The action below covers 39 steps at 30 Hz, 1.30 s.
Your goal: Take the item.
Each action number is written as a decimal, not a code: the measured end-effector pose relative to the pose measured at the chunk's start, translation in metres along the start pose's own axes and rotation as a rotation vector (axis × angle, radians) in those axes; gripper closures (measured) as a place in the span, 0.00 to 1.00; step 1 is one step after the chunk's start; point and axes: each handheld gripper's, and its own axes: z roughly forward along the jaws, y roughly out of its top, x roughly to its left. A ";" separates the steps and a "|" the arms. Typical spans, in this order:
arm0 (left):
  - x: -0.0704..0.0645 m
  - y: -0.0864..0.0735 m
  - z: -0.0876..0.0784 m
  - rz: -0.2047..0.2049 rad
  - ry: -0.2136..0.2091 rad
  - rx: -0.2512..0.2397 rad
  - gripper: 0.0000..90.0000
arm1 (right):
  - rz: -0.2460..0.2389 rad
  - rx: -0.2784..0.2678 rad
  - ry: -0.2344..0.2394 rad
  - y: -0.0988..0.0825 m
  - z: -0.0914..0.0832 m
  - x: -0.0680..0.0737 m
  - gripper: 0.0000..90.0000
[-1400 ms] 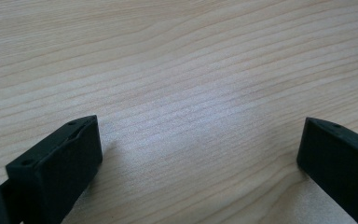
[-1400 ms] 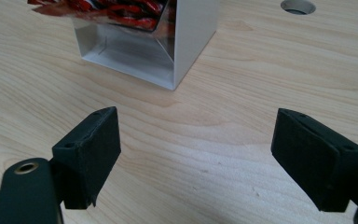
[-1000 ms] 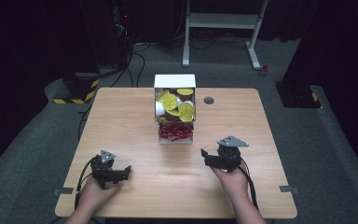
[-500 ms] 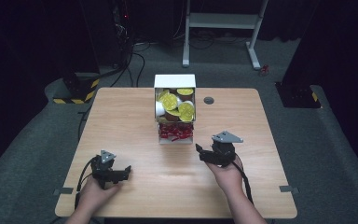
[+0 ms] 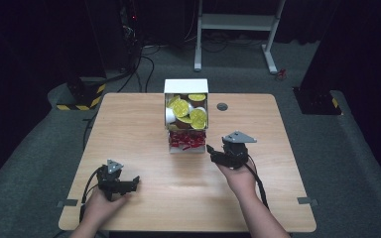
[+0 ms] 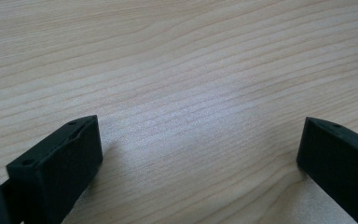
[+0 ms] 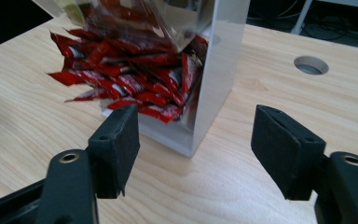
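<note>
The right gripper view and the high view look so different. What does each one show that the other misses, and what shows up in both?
The right gripper view alone gives the single red packets up close, piled in the white dispenser box's open bottom, between that gripper's open black jaws.

The high view alone gives the yellow-lidded cups in the box's upper part, the left gripper resting near the table's front edge, both hands, and the dark floor around.

Both show the right gripper, the box, the red packets, the wooden table and its round hole.
</note>
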 end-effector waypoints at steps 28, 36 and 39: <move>-0.001 0.000 0.000 0.006 -0.002 -0.003 0.00 | -0.015 -0.015 -0.001 0.015 0.032 0.005 0.67; -0.001 0.000 0.000 0.007 -0.002 -0.003 0.00 | -0.024 0.015 -0.018 0.014 0.037 0.003 0.74; -0.001 0.000 0.000 0.007 -0.003 -0.004 0.00 | -0.027 0.017 -0.013 0.015 0.039 0.003 0.76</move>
